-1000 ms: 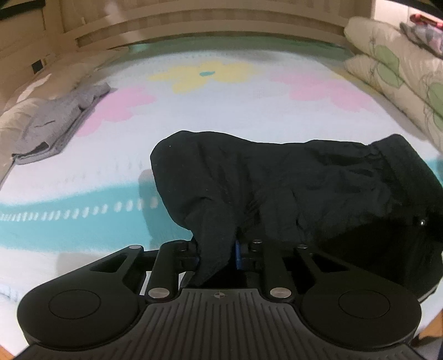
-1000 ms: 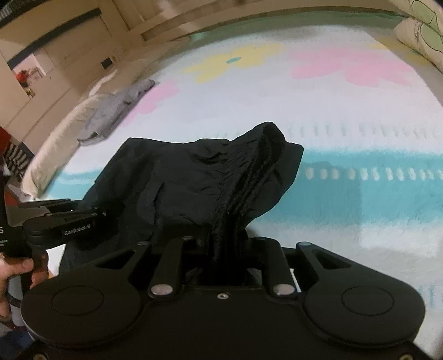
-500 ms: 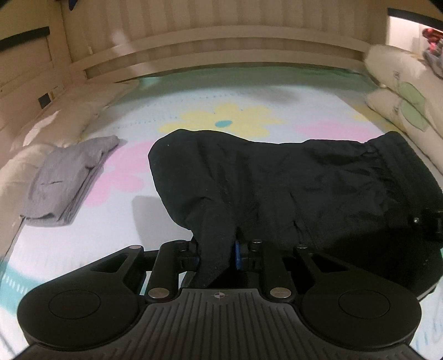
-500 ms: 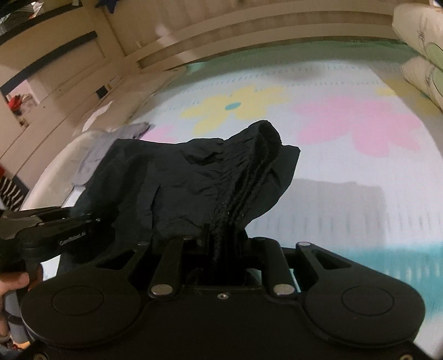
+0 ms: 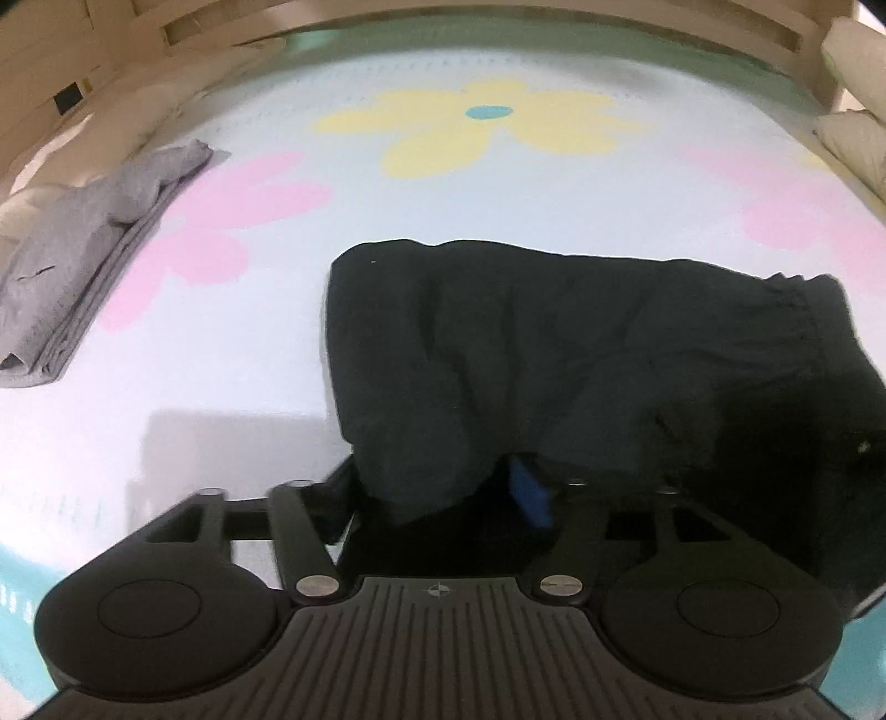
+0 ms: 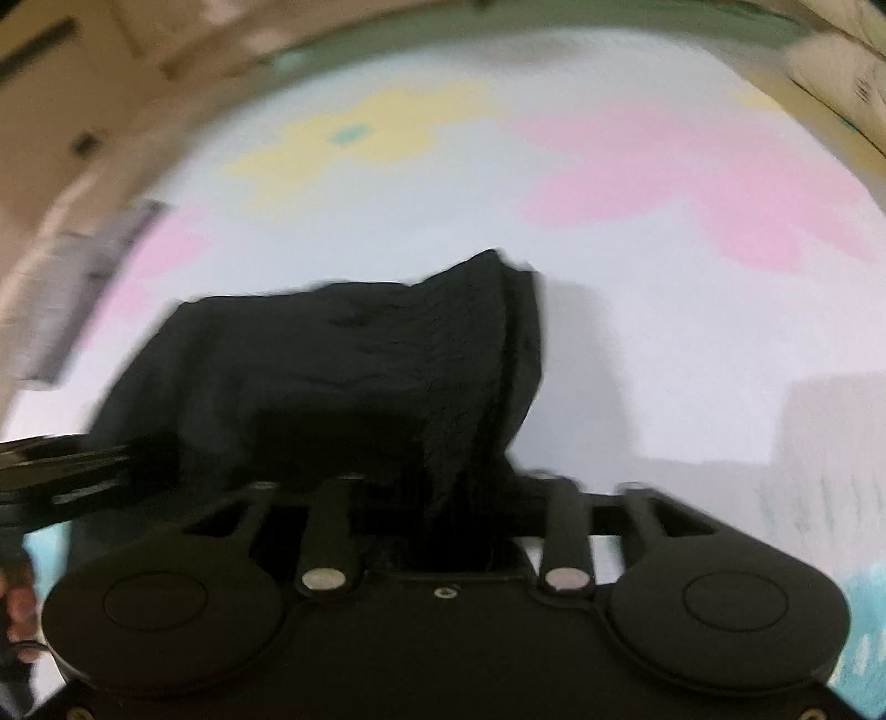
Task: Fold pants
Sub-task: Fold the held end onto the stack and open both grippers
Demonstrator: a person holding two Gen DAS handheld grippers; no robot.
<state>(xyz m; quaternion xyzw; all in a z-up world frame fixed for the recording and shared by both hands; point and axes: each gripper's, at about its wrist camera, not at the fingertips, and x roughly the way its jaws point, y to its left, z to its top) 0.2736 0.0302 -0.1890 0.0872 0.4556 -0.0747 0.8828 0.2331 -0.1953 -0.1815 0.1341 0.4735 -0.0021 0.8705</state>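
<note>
The black pants [image 5: 581, 354] lie bunched on the flowered bed sheet [image 5: 498, 194], stretched between my two grippers. My left gripper [image 5: 443, 493] has its jaws spread apart, with the pants' left end draped loosely between them and a blue pad [image 5: 529, 493] showing. My right gripper [image 6: 454, 498] also has its jaws spread, with the gathered waistband end of the pants [image 6: 470, 360] lying between them. The right wrist view is blurred. The fingertips of both grippers are hidden under the cloth.
A folded grey garment [image 5: 83, 266] lies at the left on the sheet, also blurred in the right wrist view [image 6: 83, 277]. Pillows [image 5: 853, 127] sit at the far right. A wooden bed frame [image 5: 387, 16] runs along the back. The left gripper's body [image 6: 50, 471] shows at left.
Both grippers have moved forward and down over the bed with the pants. Both sets of jaws have spread apart, loosening their hold on the cloth.
</note>
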